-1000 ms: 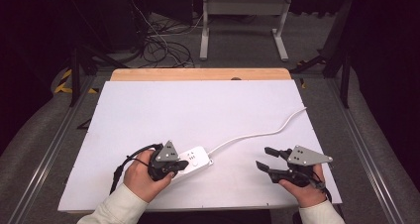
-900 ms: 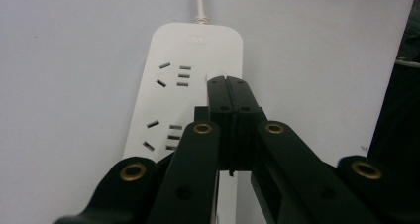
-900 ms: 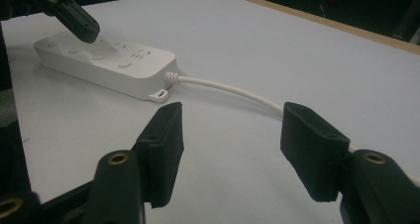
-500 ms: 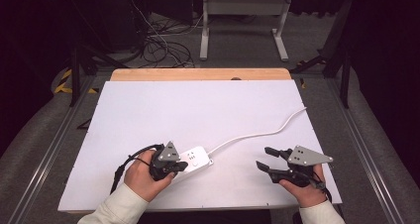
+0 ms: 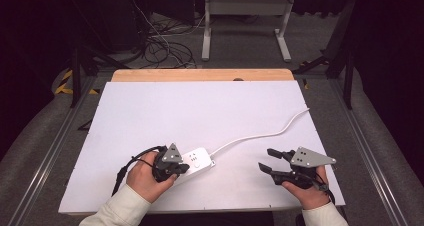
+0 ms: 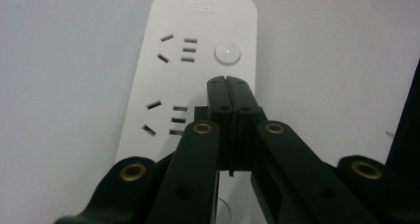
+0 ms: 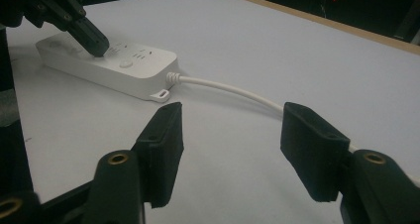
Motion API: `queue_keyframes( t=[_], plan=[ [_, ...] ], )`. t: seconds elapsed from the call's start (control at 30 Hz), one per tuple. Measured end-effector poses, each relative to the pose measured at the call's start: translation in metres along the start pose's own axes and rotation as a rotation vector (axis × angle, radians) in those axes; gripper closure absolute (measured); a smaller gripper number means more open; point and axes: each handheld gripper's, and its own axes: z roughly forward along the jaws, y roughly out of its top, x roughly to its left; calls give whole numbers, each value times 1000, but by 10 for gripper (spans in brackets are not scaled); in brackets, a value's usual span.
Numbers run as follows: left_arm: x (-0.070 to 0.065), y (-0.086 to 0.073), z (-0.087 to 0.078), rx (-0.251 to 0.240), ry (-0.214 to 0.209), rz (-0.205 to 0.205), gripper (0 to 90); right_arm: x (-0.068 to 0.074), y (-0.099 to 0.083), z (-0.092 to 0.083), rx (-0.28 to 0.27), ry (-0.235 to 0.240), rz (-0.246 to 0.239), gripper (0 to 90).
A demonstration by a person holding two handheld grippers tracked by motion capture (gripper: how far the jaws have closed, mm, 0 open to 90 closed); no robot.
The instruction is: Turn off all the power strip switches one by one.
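Lab: white-topped table [image 5: 200, 111], floor cables [image 5: 160, 46], dark curtains [image 5: 390, 61].

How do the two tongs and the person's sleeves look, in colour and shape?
Both are black. The left tongs and right tongs each carry a grey three-cornered plate on top; brass-coloured rivets sit in the jaws' links. A black cable trails from the left. The sleeves are cream-white.

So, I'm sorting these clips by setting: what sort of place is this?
Probably a lab or workshop recording station, not a home: a white work table on a dark floor, loose cables behind it, a metal stand, and a power strip laid out.
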Motion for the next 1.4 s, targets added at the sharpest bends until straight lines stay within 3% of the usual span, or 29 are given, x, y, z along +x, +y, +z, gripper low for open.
queue_keyframes(
  t=[0.63, 1.2, 1.33, 1.4],
  plan=[
    [0, -2, 3, 9, -8, 1, 900, 1, 0, 0, -1, 1, 0, 427],
    [-4, -1, 4, 27, 15, 18, 900, 1, 1, -1, -5, 2, 0, 427],
    [-5, -2, 4, 14, 26, 16, 900, 1, 1, -1, -2, 1, -1, 427],
    [-3, -4, 4, -19, 29, 9, 900, 1, 1, -1, -3, 1, -2, 427]
  ],
)
